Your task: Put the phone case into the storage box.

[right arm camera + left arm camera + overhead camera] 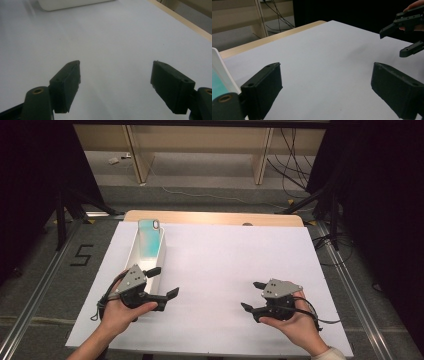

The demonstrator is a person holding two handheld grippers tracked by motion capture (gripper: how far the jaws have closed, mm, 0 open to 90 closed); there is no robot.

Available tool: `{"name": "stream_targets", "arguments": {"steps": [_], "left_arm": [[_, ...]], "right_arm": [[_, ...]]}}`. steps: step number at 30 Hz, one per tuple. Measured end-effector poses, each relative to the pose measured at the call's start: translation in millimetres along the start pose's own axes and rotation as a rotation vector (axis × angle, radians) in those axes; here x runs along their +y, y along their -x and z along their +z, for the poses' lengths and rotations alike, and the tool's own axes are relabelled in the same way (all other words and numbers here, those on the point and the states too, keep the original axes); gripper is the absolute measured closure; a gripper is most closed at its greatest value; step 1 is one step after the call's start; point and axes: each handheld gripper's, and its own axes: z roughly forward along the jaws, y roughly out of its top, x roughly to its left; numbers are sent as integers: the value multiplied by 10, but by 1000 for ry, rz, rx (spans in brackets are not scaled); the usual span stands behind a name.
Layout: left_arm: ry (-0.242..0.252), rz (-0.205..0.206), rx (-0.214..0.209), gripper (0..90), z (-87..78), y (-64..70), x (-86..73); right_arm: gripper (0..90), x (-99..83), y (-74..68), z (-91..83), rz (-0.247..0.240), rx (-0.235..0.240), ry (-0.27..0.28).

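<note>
A white sheet covers the table, whose wooden edge shows along the far side. On the left half of the sheet stands a long white tray, its length running away from the person. A teal phone case lies in it, tilted, with its far end propped up on the tray's far rim (the camera cut-out sits at that raised end).

The left gripper is held in the left hand at the near end of the tray. Its jaws are spread wide with nothing between them; one jaw lies over the tray's near end, the other just beyond the tray's right wall, above the sheet. Whether the first jaw touches the rim is hard to tell from above. In the left gripper view, the jaws frame bare sheet, with the tray wall and a strip of teal at the left edge, and the other gripper off at the upper right.

The right gripper rests in the right hand on the right half of the sheet, well apart from the tray, pointing left towards it. Its jaws are also wide apart and empty. In the right gripper view they frame plain sheet, with the tray at the top edge.
</note>
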Motion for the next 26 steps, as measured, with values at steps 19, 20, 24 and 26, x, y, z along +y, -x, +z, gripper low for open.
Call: {"name": "stream_targets", "arguments": {"steps": [19, 20, 24, 26], "left_arm": [[12, -6, 0, 94, -5, 4, -15], [12, -6, 0, 94, -3, 5, -17], [12, -3, -3, 93, 3, 17, -24], [14, 3, -4, 93, 9, 27, -25]], "right_arm": [[250, -40, 33, -39, 17, -13, 16], [250, -41, 33, -40, 16, -13, 16], [249, -48, 40, -44, 17, -11, 18], [249, -47, 45, -53, 17, -9, 14]]}}
